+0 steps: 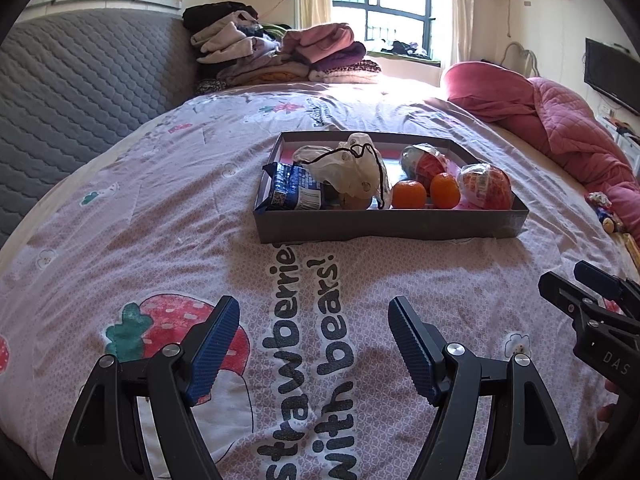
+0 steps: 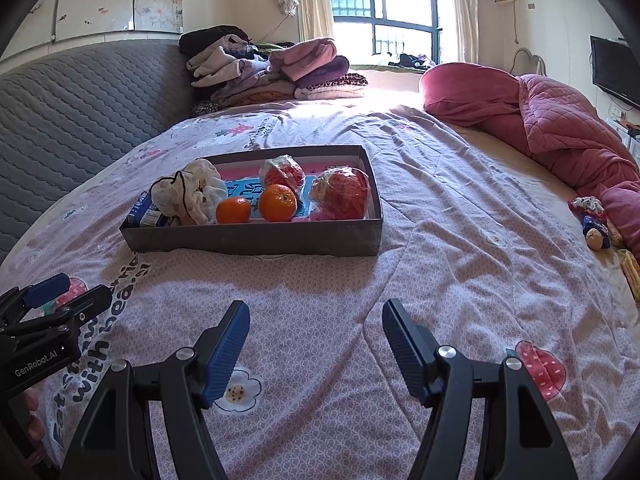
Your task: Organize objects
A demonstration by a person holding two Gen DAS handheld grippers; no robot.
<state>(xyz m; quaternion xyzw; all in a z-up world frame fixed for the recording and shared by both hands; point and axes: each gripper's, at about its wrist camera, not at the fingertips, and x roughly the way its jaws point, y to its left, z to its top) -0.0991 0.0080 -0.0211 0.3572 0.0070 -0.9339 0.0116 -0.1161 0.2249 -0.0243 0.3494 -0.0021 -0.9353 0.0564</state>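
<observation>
A shallow dark grey box [image 1: 384, 226] [image 2: 256, 238] lies on the bed ahead of both grippers. Inside it are two tangerines [image 1: 409, 195] [image 2: 277, 202], two net-wrapped red fruits [image 1: 486, 186] [image 2: 340, 194], a white drawstring pouch [image 1: 352, 168] [image 2: 188, 194] and a blue snack packet [image 1: 294, 192] [image 2: 146, 210]. My left gripper [image 1: 314, 312] hangs open over the printed sheet, well short of the box, nothing between its fingers. My right gripper [image 2: 316, 316] is open too, empty, short of the box's right end. Each gripper shows at the edge of the other's view.
A small doll-like toy [image 2: 592, 220] and a yellow packet [image 2: 632, 272] lie at the bed's right edge beside a rumpled pink quilt [image 2: 560, 120]. Folded clothes [image 2: 272, 72] are stacked at the far end. A grey padded headboard [image 1: 80, 80] runs along the left.
</observation>
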